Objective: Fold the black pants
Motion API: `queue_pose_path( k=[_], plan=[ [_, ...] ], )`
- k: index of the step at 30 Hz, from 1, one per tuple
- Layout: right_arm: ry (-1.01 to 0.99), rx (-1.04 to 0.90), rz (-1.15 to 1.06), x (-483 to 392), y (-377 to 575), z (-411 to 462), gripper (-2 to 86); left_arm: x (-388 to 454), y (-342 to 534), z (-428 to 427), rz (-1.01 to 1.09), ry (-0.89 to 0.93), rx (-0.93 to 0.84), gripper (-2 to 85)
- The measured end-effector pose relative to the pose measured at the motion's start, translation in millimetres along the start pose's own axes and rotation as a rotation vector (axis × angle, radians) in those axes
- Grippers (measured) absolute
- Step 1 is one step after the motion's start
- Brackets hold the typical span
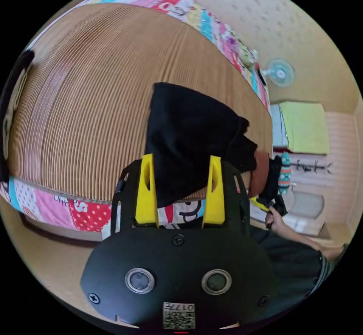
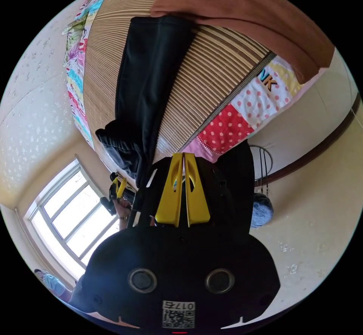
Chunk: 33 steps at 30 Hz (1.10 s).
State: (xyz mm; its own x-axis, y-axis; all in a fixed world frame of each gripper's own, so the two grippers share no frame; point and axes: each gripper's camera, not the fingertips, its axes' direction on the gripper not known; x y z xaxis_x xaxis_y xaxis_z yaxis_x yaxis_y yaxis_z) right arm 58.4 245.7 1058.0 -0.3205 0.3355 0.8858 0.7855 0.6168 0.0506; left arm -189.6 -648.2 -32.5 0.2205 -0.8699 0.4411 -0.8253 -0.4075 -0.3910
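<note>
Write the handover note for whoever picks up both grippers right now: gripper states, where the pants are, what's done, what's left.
Left gripper: open, fingers apart, holding nothing, hovering at the near edge of the black pants.
Right gripper: fingers together, with nothing visibly between them, just off the mat's corner.
Pants: lying on the ribbed mat on the bed, legs laid together in one long strip, one end bunched up near the mat's edge.
Done: legs doubled lengthwise.
Left: smooth the bunched end, then fold the strip across its length.

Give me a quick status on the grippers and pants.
Left gripper open, at pants' edge. Right gripper shut, empty. Black pants flat on bamboo mat. Brown cloth nearby.
</note>
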Motion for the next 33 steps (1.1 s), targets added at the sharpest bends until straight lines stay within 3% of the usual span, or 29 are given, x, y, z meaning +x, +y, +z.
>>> queue_pose_path(
  k=[3,6,8,15,22,27,29,33],
  plan=[
    [0.021,-0.044,-0.018,-5,-11,-9,0.4,-68,5,35,-0.192,0.097,-0.039,20.3],
    [0.045,-0.087,-0.074,-24,-28,-21,0.4,-106,17,82,-0.265,0.402,-0.130,16.7],
    [0.044,-0.098,-0.144,-51,-43,-29,0.4,-121,27,102,-0.310,0.490,-0.217,8.8],
    [-0.040,-0.209,-0.378,-161,-80,4,0.4,-85,39,72,-0.003,0.655,-0.174,6.5],
    [-0.095,-0.466,-0.244,-204,-88,75,0.3,31,42,23,0.308,0.501,-0.165,6.5],
    [-0.432,-0.776,-0.260,-190,-92,76,0.3,124,42,43,0.501,0.271,-0.202,7.2],
    [-0.548,-0.733,-0.240,-164,-110,35,0.4,161,45,75,0.557,0.147,-0.216,8.7],
    [-0.586,-0.520,-0.186,-102,-156,-63,0.6,198,54,124,0.662,-0.016,-0.209,9.5]
  ],
)
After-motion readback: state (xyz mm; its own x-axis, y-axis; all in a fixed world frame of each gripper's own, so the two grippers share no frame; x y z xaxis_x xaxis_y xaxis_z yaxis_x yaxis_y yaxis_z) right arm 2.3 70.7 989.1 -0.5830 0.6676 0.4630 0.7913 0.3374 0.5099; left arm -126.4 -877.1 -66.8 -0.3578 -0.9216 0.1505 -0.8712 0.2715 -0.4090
